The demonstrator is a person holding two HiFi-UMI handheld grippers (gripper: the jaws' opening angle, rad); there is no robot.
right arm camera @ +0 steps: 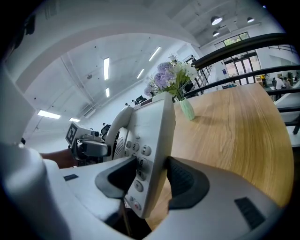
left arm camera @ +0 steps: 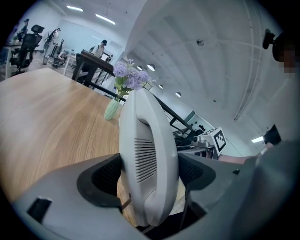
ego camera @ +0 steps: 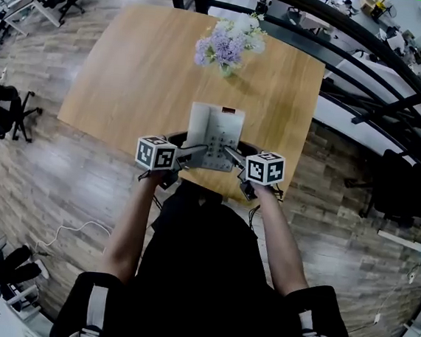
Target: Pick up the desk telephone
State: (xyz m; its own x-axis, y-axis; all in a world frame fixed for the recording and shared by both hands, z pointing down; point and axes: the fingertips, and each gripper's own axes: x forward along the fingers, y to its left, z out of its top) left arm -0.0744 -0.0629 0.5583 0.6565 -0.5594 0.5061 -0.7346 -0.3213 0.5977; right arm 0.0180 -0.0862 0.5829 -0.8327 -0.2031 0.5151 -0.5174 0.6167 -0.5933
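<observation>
A white desk telephone (ego camera: 213,136) with handset and keypad is held above the near edge of the wooden table (ego camera: 138,75), gripped from both sides. My left gripper (ego camera: 194,153) is shut on its handset side; in the left gripper view the handset (left arm camera: 147,164) fills the gap between the dark pads. My right gripper (ego camera: 231,156) is shut on the keypad side, and the keypad edge (right arm camera: 150,154) sits clamped between its pads in the right gripper view. The phone looks tilted up off the tabletop.
A pale green vase of purple and white flowers (ego camera: 228,46) stands on the table behind the phone. A black railing (ego camera: 367,75) runs to the right of the table. Office chairs (ego camera: 9,108) stand on the wood floor at left.
</observation>
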